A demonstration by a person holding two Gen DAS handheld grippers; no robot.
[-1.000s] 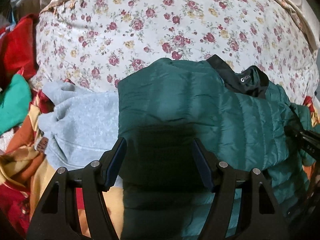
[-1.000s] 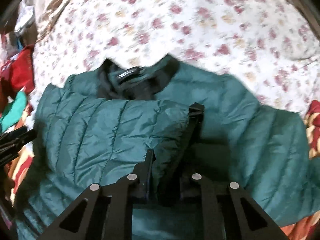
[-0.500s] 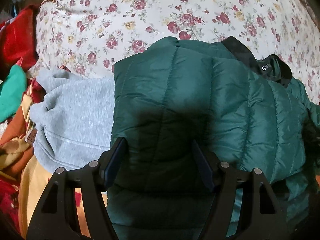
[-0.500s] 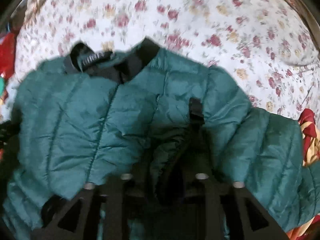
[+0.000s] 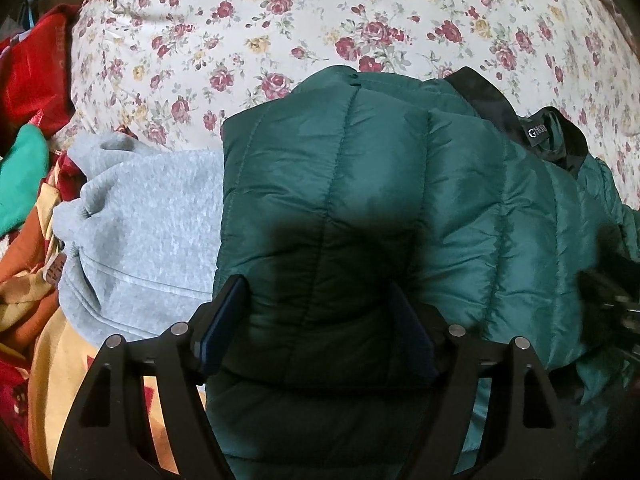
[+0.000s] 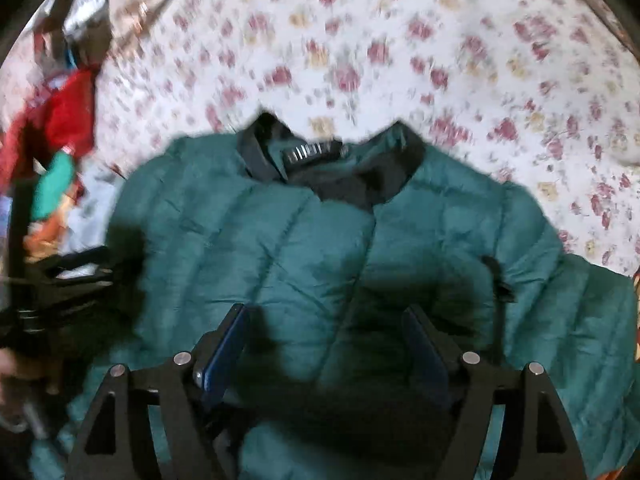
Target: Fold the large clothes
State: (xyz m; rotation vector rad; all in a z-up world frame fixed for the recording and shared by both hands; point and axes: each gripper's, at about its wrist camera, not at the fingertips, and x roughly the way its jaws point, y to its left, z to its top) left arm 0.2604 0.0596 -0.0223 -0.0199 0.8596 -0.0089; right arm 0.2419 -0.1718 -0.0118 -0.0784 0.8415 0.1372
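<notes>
1. Ahead of both grippers lies one dark green quilted puffer jacket (image 5: 360, 208) with a black collar (image 6: 360, 184), spread on one white bedsheet printed with red and yellow roses (image 5: 320, 12).
2. Two hand-held grippers are in use. The left gripper (image 5: 318, 320) has its two blue-padded fingers (image 5: 224, 320) standing wide and opening, a puffed fold of the jacket between them; whether the pads press on it cannot be told.
3. The right gripper (image 6: 326, 344) is likewise opening, its two fingers apart over the jacket's front, with the fabric lying between and below them, not pinched.
4. Left of the left gripper, touching the jacket's edge, lies one light grey fleece garment (image 5: 140, 220).
5. Further left sit one red cloth (image 5: 36, 80), one bright green cloth (image 5: 20, 176) and one patterned orange, yellow and red blanket (image 5: 24, 304).
6. In the right wrist view, which is motion-blurred, the left gripper shows dark at the left edge.
</notes>
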